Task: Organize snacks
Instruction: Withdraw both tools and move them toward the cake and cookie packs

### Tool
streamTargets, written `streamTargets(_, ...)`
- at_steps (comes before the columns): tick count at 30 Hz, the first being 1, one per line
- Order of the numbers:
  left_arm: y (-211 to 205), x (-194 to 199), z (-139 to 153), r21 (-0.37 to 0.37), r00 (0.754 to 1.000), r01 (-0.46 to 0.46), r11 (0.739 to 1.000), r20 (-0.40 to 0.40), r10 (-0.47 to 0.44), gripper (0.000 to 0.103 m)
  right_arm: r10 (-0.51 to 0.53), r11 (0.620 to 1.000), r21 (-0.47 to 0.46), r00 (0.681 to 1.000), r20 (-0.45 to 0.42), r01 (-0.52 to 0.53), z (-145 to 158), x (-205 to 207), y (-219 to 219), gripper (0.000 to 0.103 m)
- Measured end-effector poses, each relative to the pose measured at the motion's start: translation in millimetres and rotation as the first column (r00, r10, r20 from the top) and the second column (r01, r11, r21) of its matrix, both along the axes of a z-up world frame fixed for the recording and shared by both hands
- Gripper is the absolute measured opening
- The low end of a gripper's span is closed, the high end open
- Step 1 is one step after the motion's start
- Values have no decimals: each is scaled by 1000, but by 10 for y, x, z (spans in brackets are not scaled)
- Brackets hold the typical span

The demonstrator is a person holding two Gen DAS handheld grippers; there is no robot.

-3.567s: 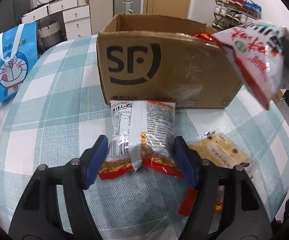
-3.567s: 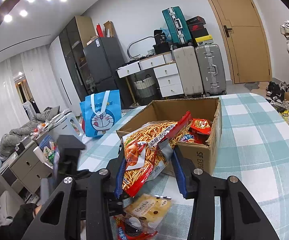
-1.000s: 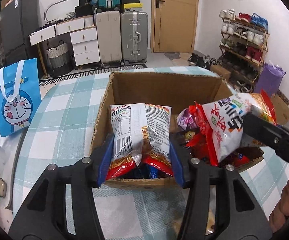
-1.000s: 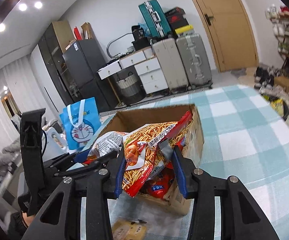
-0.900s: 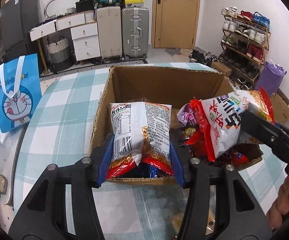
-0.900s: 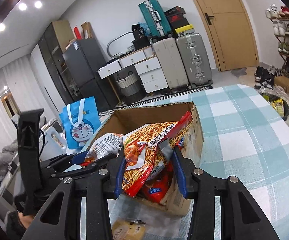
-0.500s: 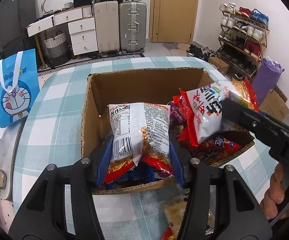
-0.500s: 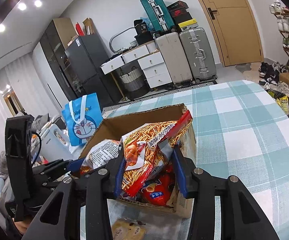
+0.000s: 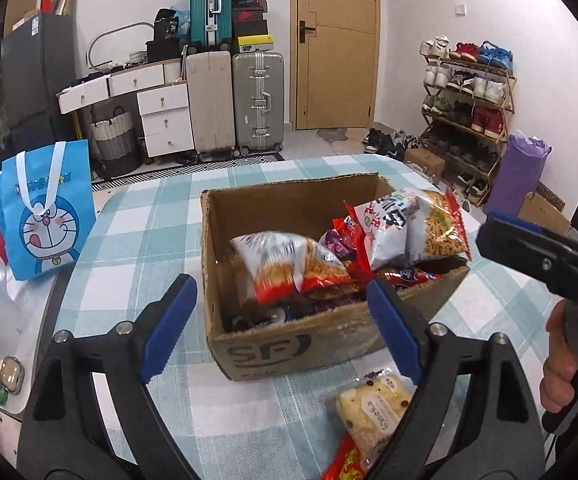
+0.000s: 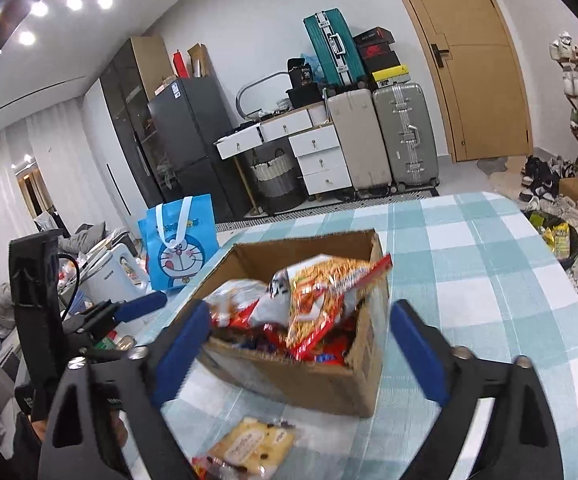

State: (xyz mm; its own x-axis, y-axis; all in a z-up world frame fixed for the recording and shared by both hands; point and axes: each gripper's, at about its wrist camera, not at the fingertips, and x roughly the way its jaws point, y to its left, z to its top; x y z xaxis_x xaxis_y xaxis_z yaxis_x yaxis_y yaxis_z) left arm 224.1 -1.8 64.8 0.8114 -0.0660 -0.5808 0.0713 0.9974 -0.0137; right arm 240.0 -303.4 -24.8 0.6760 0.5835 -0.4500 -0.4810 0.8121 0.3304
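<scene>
Left wrist: my left gripper (image 9: 281, 320) just opened, empty; its chip bag (image 9: 289, 268) lies in the cardboard box (image 9: 289, 348).

Right wrist: right gripper (image 10: 303, 344) likewise released, nothing between; noodle-snack bag (image 10: 321, 292) sits atop the box's pile. Drop step done, I judge. Next: yellow pastry packet (image 10: 253, 446) on the tablecloth.

White walls are enclosing the room, and a wooden door (image 9: 335, 44) is standing closed at the back. Suitcases (image 9: 235, 100) are lining the wall beside a white drawer unit (image 9: 165, 120), with a teal one (image 9: 210, 2) perching on top. A dark tall cabinet (image 10: 181, 136) is occupying the left side, a shoe rack (image 9: 467, 104) is filling the right, and ceiling spotlights (image 10: 73, 2) are glowing overhead.
</scene>
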Motion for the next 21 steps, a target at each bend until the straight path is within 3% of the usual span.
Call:
streamTargets(3, 26, -173, 37, -17, 1000, -8, 1000, 5, 8, 102, 7, 1000, -11, 999, -53, -8, -37, -69, -40, 102)
streamTargets(16, 132, -835, -113, -26, 1000, -16, 1000, -15, 15, 102, -32, 984, -177, 992, -119, 11, -154, -425, 2, 102)
streamTargets(21, 189, -985, -201, -34, 999, -42, 999, -26, 41, 102, -18, 984, -179, 987, -160, -11, -228, -470, 80, 102)
